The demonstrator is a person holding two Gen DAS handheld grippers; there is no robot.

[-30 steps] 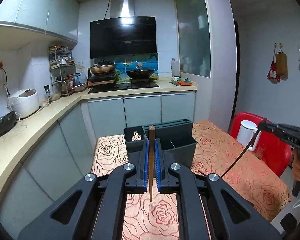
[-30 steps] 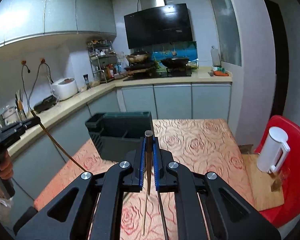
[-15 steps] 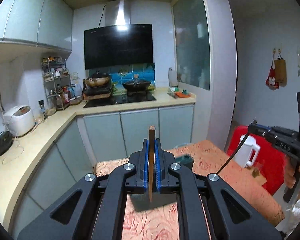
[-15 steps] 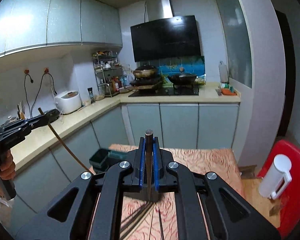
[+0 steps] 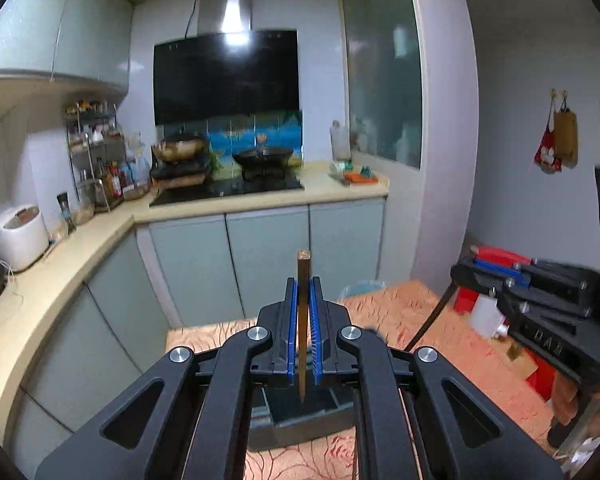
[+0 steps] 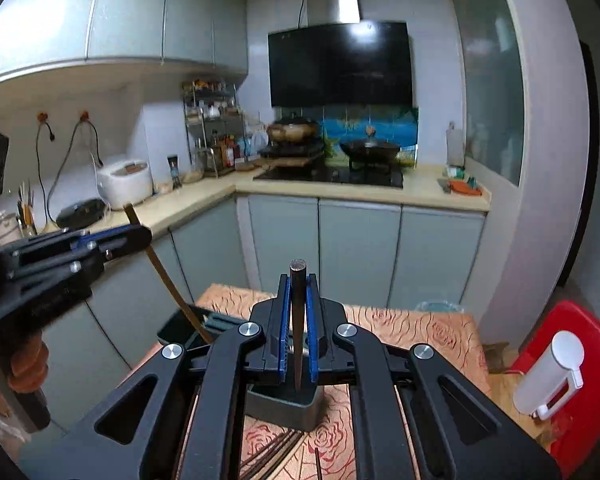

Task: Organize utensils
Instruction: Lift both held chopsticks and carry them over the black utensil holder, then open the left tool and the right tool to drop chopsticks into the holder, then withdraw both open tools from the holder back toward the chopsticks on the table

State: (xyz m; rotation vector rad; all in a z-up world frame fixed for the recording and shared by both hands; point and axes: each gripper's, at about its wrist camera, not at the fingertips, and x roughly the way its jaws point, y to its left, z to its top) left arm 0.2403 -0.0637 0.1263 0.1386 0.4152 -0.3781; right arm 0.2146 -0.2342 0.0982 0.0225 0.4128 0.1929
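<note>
Left tongs (image 5: pixel 303 344) clamped on a brown wooden chopstick (image 5: pixel 303 320), right tongs (image 6: pixel 296 332) on a dark chopstick (image 6: pixel 297 320), above a grey plastic utensil holder (image 6: pixel 288 406).

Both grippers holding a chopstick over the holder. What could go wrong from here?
1. The left gripper pinches its brown chopstick near the top; the long free tip may swing and miss the dark utensil holder.
2. The right gripper brings its dark chopstick over the same holder; the two could collide.
3. Loose chopsticks on the tablecloth could get knocked.
</note>
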